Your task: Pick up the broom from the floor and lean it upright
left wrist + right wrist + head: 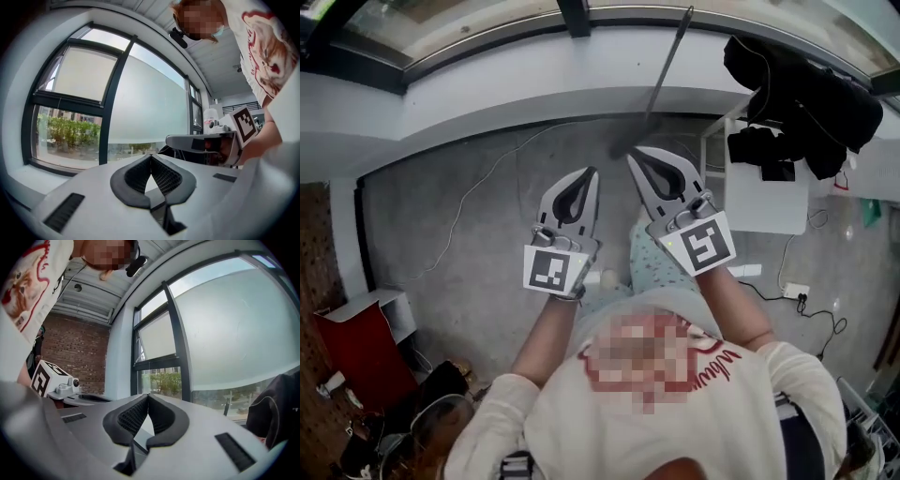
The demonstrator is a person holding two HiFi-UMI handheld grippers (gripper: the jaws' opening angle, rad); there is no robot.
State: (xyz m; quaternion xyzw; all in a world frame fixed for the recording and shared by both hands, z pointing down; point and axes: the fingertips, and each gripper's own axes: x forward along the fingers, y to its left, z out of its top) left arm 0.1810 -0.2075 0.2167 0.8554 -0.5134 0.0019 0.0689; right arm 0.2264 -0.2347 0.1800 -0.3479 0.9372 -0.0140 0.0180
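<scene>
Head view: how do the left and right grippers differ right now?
The white, black-padded left gripper angles up and rightward; the matching right gripper angles up and leftward. The right gripper reaches further up the picture, its tip beside the lower end of the thin grey broom handle; the left gripper's tip lies clear of it. Both are shut with nothing between their jaws.

A bare workshop-like room — concrete floor, brick wall, tall dark-framed windows, white table.
</scene>
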